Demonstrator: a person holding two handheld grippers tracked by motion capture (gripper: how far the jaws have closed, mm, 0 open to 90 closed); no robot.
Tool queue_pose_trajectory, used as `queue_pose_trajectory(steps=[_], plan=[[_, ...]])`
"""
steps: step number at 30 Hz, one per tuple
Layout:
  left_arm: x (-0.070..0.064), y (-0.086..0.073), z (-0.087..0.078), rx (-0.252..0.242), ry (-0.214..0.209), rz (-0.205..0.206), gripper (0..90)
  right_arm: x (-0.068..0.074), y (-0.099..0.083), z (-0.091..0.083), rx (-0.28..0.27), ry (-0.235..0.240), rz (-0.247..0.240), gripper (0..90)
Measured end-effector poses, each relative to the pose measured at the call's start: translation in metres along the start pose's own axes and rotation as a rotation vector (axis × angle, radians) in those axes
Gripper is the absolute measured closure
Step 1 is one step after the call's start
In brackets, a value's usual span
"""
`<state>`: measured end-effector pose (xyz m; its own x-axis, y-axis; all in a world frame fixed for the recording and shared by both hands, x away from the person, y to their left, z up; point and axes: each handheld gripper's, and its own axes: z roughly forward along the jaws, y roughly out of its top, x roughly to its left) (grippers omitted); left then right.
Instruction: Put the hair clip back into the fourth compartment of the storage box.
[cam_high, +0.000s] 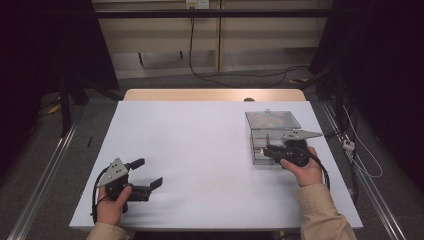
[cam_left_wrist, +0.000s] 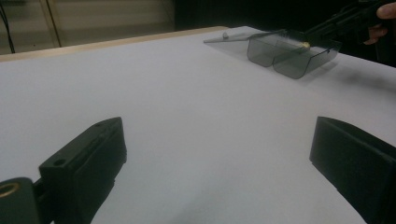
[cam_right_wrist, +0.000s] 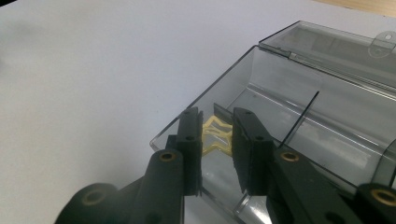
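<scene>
Two jaws of the left hand-held gripper (cam_high: 149, 173) stand wide apart over the bare white table (cam_high: 200, 145); the right hand-held gripper (cam_right_wrist: 217, 135) — inside the clear plastic box (cam_right_wrist: 280, 121) — pinches a yellow rubber band (cam_right_wrist: 216, 133), too small to make out from the high view.

Both grippers are black two-jaw tools, left gripper (cam_high: 148, 174) and right gripper (cam_high: 269, 150), each topped by a grey three-cornered plate and trailing a black cable toward 6 o'clock. Jaws are blocky black bars with small screw holes and brass-coloured bushings at the pivots. Beige sleeves cover both forearms, the right sleeve (cam_high: 321, 212) ending in a wide cuff at the wrist
</scene>
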<state>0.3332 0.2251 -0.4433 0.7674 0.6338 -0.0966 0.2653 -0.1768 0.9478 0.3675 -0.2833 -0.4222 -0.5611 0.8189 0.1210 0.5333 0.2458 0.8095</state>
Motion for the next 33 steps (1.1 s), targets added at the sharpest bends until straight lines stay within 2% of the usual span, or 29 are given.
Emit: queue_pose_trajectory(steps=[33], plan=[[0.000,-0.001,0.000,-0.001,-0.001,-0.003,3.6,-0.001,-0.002,0.015,0.031,-0.012,-0.017,73.8]])
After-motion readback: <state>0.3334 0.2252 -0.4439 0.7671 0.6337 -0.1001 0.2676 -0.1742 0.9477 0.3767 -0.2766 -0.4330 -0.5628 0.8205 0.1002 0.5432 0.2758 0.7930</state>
